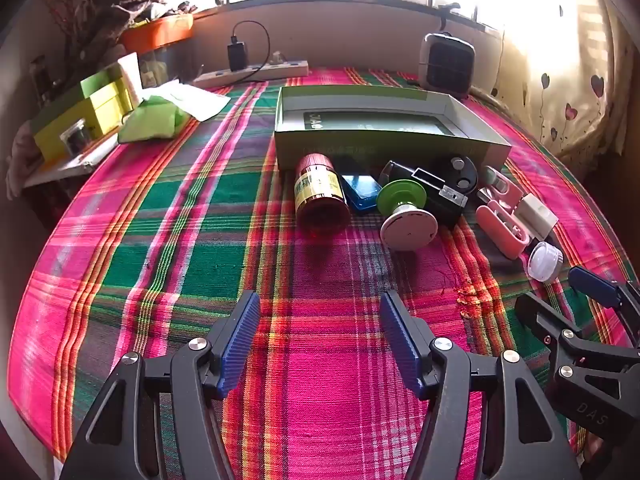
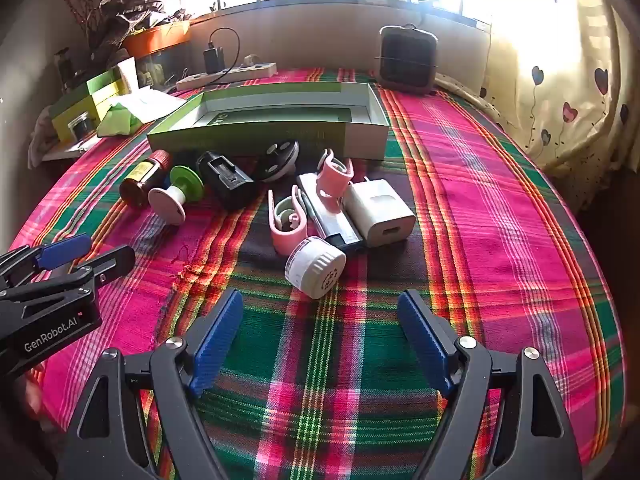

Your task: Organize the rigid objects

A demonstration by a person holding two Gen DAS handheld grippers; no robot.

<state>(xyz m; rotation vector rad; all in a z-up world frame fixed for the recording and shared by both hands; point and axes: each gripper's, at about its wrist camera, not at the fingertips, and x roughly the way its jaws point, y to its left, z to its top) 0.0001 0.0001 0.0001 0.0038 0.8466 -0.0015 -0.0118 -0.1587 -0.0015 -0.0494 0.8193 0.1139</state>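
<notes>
An open green box (image 1: 384, 144) (image 2: 256, 136) lies on the plaid cloth. In front of it lie a brown pill bottle (image 1: 320, 196) (image 2: 138, 184), a blue case (image 1: 360, 194), a green and white spool (image 1: 404, 216) (image 2: 176, 196), a black charger (image 1: 436, 192) (image 2: 230, 180), pink clips (image 1: 504, 220) (image 2: 286, 220), a white adapter (image 2: 380, 208) and a white jar (image 2: 314, 262) (image 1: 544, 260). My left gripper (image 1: 320, 336) is open and empty, short of the bottle. My right gripper (image 2: 320, 332) is open and empty, just short of the white jar.
A small heater (image 1: 446, 64) (image 2: 408, 60) stands behind the box. A power strip (image 1: 256, 72) with a plugged charger lies at the back. Yellow-green boxes (image 1: 84, 116) and a green cloth (image 1: 154, 118) sit at the left edge. A curtain (image 2: 560, 80) hangs on the right.
</notes>
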